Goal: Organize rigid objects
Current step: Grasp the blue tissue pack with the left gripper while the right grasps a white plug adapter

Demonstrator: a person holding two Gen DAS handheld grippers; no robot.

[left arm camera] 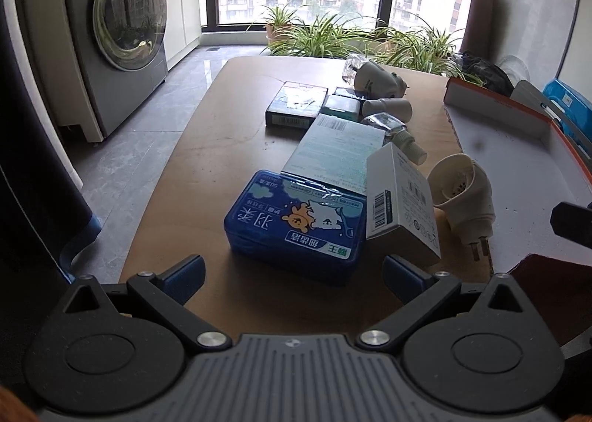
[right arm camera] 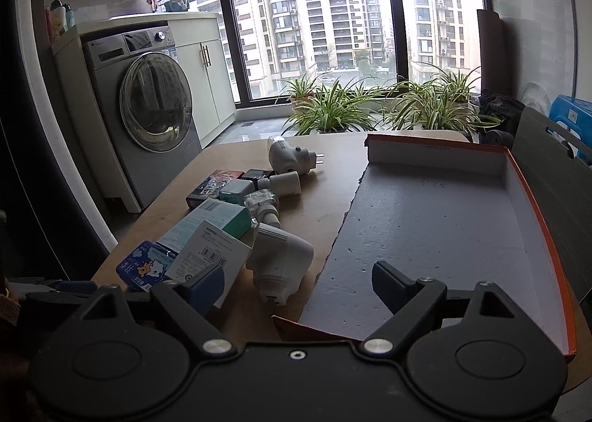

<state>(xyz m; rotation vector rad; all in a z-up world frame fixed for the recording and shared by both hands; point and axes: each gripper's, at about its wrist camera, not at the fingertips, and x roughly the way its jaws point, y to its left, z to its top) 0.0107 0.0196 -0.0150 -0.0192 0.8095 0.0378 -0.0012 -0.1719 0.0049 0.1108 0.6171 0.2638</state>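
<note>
Left gripper (left arm camera: 292,270), jaws spread and empty, faces the blue tin (left arm camera: 296,226) dead ahead, its long side crosswise; right gripper (right arm camera: 298,279), also spread, sits farther off.

Smooth matt brown wood on the table (left arm camera: 229,133), faintly scuffed. Glossy blue plastic on the floss case (left arm camera: 292,222), with crinkled clear film at its far edge. Matt white cardboard on the small box (left arm camera: 401,200) just beside the case. Smooth white plastic on the plug-in unit (left arm camera: 466,192) right of that box. Rough, pitted grey board inside the orange-rimmed tray (right arm camera: 436,222). Matt black plastic and bright metal rivets on the left gripper (left arm camera: 294,276).
</note>
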